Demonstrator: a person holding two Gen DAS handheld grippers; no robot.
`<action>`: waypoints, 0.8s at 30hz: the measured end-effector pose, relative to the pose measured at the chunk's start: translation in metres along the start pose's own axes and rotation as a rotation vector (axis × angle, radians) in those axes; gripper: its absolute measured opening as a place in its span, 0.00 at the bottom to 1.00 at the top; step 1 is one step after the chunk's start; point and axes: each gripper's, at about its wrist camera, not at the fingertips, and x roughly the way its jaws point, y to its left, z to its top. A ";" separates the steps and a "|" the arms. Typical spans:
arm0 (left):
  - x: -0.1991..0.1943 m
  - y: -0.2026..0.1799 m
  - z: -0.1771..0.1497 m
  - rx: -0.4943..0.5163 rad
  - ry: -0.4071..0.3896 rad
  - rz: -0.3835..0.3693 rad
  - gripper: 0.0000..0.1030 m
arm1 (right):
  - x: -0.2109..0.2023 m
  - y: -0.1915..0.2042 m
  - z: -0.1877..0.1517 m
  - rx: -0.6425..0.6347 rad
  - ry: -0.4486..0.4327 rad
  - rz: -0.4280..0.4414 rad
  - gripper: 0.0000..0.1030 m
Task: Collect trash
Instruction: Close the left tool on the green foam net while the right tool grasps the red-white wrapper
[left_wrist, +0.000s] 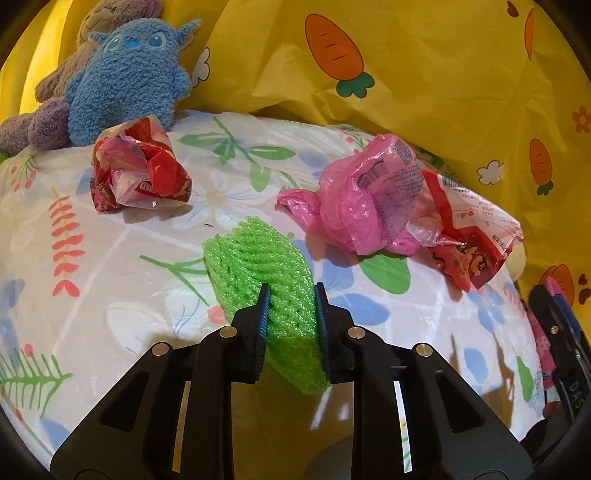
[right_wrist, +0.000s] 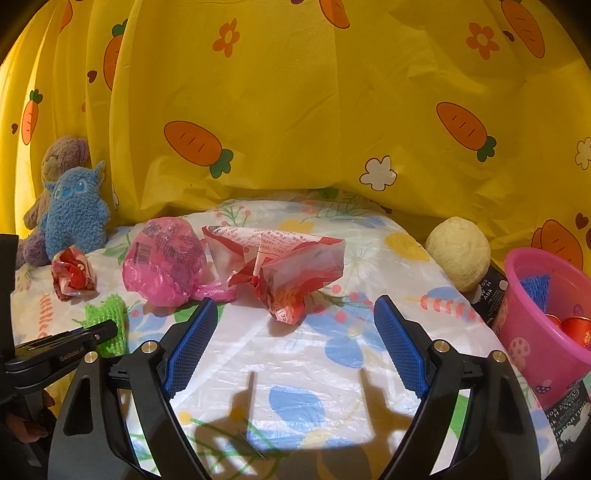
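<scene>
My left gripper (left_wrist: 291, 291) is shut on a green foam fruit net (left_wrist: 258, 258), whose near end is squeezed between the blue pads on the flowered cover (left_wrist: 110, 277). Beyond it lie a crumpled red wrapper (left_wrist: 140, 166) at the left, a pink plastic bag (left_wrist: 362, 199) and a red-and-white snack bag (left_wrist: 469, 240) at the right. In the right wrist view my right gripper (right_wrist: 295, 306) stands open just short of the red-and-white snack bag (right_wrist: 284, 269), with nothing between its fingers. The pink plastic bag (right_wrist: 166, 262), red wrapper (right_wrist: 72, 273), green net (right_wrist: 107, 321) and left gripper (right_wrist: 62, 354) show to the left.
A pink bucket (right_wrist: 532, 332) with a blue net and red items inside stands at the right edge. A cream fluffy ball (right_wrist: 458, 251) sits behind it. A blue plush (left_wrist: 125, 77) and a brown-purple plush (left_wrist: 48, 110) lean at the back left. A yellow carrot-print curtain (right_wrist: 295, 110) hangs behind.
</scene>
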 end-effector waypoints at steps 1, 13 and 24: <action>-0.003 0.001 0.000 -0.006 -0.021 -0.012 0.20 | 0.004 0.001 0.000 -0.001 0.009 0.002 0.78; -0.019 0.018 0.009 -0.055 -0.148 0.081 0.19 | 0.044 0.012 0.009 -0.001 0.056 -0.018 0.66; -0.017 0.017 0.007 -0.051 -0.137 0.065 0.19 | 0.066 0.012 0.012 0.004 0.103 -0.020 0.33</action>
